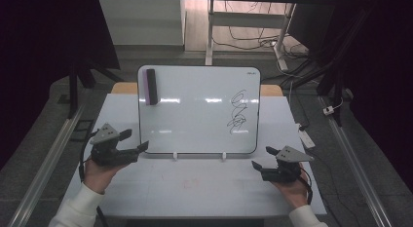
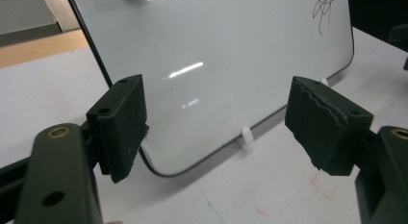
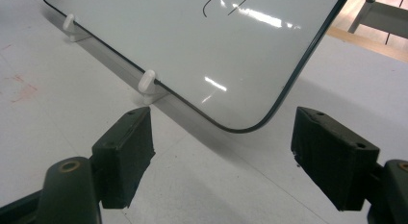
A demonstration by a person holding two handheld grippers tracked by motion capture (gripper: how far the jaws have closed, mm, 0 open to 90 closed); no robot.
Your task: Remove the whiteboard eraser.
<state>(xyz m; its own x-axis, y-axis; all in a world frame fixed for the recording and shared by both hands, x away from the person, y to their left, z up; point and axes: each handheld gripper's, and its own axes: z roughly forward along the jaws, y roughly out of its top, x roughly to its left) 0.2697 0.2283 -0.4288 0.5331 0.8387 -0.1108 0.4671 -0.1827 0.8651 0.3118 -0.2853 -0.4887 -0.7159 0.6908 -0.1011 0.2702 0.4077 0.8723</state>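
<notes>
A whiteboard [image 1: 195, 110] stands tilted back on the white table [image 1: 204, 193], held by two small white clips [image 1: 175, 156] along its bottom edge. A black scribble [image 1: 237, 112] marks its right half. A black eraser with a purple side [image 1: 151, 85] clings near its top left corner. My left gripper [image 1: 136, 140] hovers at the board's lower left corner [image 2: 163, 171], jaws wide apart and empty [image 2: 216, 123]. My right gripper [image 1: 263, 157] sits low near the lower right corner [image 3: 240, 128], open too with nothing between its jaws [image 3: 223, 142].
Faint red smudges [image 1: 191, 183] stain the table in front of the board. Metal rails [image 1: 53, 154] run along the floor on both sides. Behind the table are desk legs [image 1: 210, 37] and loose cables [image 1: 253, 42]. A white block [image 1: 307, 138] lies by the right table edge.
</notes>
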